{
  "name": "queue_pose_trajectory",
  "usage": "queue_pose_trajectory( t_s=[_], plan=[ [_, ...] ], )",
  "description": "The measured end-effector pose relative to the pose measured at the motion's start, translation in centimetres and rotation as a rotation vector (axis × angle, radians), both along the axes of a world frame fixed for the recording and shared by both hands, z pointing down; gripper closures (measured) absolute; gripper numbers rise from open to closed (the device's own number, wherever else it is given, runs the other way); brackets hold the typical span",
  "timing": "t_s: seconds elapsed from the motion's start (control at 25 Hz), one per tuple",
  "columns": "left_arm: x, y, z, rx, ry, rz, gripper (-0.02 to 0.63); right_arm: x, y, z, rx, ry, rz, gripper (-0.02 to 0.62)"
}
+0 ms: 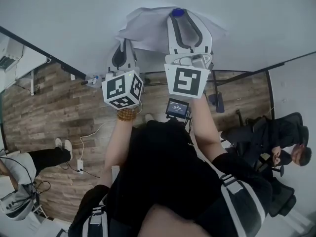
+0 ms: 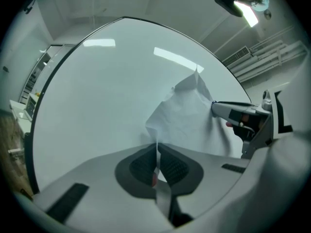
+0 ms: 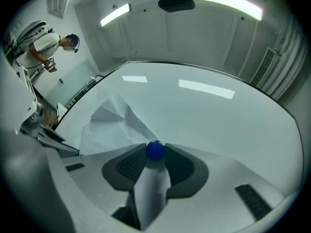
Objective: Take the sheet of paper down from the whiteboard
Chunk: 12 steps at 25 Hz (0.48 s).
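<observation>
white paper (image 2: 189,115); blue knob (image 3: 155,150), perhaps a magnet.

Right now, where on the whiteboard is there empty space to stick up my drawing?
The whiteboard is bare to the left of the crumpled paper and to the right of the blue magnet. The middle is crowded: the left gripper pinches the paper and the right gripper holds the magnet there.

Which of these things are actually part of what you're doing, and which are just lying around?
In the job: sheet of paper, pinched in the left gripper; blue magnet, gripped by the right gripper; whiteboard.
Just about: power strip on the floor; seated person.
</observation>
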<state>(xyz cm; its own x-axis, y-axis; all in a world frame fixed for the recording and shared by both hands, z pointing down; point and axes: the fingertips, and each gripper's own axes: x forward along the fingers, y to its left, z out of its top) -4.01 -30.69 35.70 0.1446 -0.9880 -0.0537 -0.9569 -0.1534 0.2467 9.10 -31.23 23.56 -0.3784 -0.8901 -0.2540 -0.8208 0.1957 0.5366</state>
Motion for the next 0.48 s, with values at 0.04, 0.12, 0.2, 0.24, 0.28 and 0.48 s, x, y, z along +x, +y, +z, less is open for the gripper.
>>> queue_pose_trajectory(
  t_s=[0.04, 0.12, 0.2, 0.24, 0.28, 0.48],
  plan=[
    [-0.02, 0.03, 0.01, 0.000, 0.002, -0.001, 0.597, -0.02, 0.03, 0.03, -0.001, 0.001, -0.001, 0.477],
    [-0.07, 0.06, 0.07, 0.003, 0.005, -0.003, 0.597, -0.03, 0.05, 0.15, -0.003, 0.004, -0.001, 0.477],
    [-0.09, 0.00, 0.13, 0.011, 0.010, 0.000, 0.597, -0.03, -0.01, 0.19, 0.001, 0.004, -0.002, 0.477],
    [-0.09, -0.02, 0.16, 0.016, 0.015, 0.003, 0.597, -0.04, -0.03, 0.18, 0.003, 0.003, -0.002, 0.477],
    [-0.09, -0.02, 0.20, 0.018, 0.019, 0.004, 0.597, -0.04, -0.03, 0.18, 0.004, 0.002, -0.003, 0.477],
    [-0.15, -0.11, 0.27, 0.012, 0.026, 0.009, 0.597, -0.11, -0.09, 0.22, 0.004, -0.006, -0.005, 0.477]
  ],
)
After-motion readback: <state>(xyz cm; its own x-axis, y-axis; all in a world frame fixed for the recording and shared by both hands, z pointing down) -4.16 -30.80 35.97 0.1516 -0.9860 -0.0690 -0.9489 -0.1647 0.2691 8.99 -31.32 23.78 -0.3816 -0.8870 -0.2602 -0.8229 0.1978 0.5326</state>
